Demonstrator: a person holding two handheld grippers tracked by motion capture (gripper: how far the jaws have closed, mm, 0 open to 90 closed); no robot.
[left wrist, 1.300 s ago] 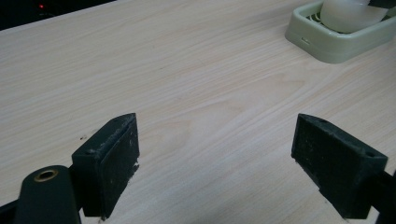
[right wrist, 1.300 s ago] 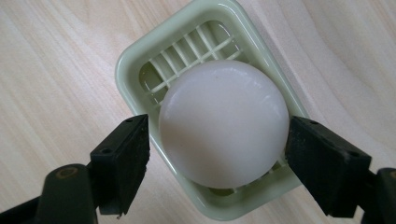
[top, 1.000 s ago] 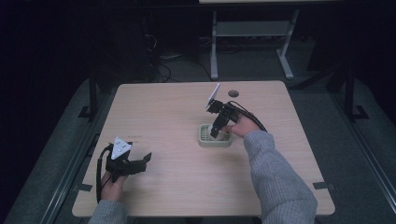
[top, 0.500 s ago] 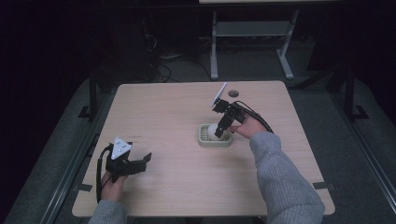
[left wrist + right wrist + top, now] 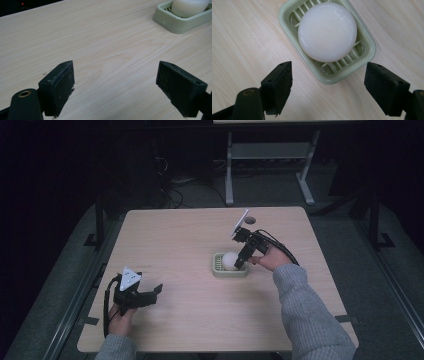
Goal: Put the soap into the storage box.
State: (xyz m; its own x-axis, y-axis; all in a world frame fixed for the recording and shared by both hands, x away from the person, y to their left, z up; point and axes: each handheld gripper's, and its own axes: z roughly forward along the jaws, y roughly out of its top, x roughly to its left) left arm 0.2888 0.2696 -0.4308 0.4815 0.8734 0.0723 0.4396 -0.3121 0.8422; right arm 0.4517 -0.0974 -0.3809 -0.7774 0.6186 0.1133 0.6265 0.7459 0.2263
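Observation:
A round white soap bar (image 5: 327, 31) lies in a pale green slatted soap dish (image 5: 367, 41) on the wooden table. In the high view the soap (image 5: 229, 260) and dish (image 5: 219, 270) sit right of the table's centre. My right gripper (image 5: 328, 91) hovers open just above the dish's near end, jaws wide apart and empty; from above, that right gripper (image 5: 240, 265) tilts down at the dish's right side. My left gripper (image 5: 156, 292) rests open near the front left edge. In the left gripper view the dish (image 5: 175, 23) and soap (image 5: 188, 6) appear far off at upper right.
The light wooden table (image 5: 190, 235) has a small dark hole (image 5: 249, 220) near its back edge. A metal stand (image 5: 267, 155) stands on the dark floor behind the table.
My right gripper has drawn back to the right and lifted off the dish, leaving the white soap lying in it. The left gripper has stayed put.

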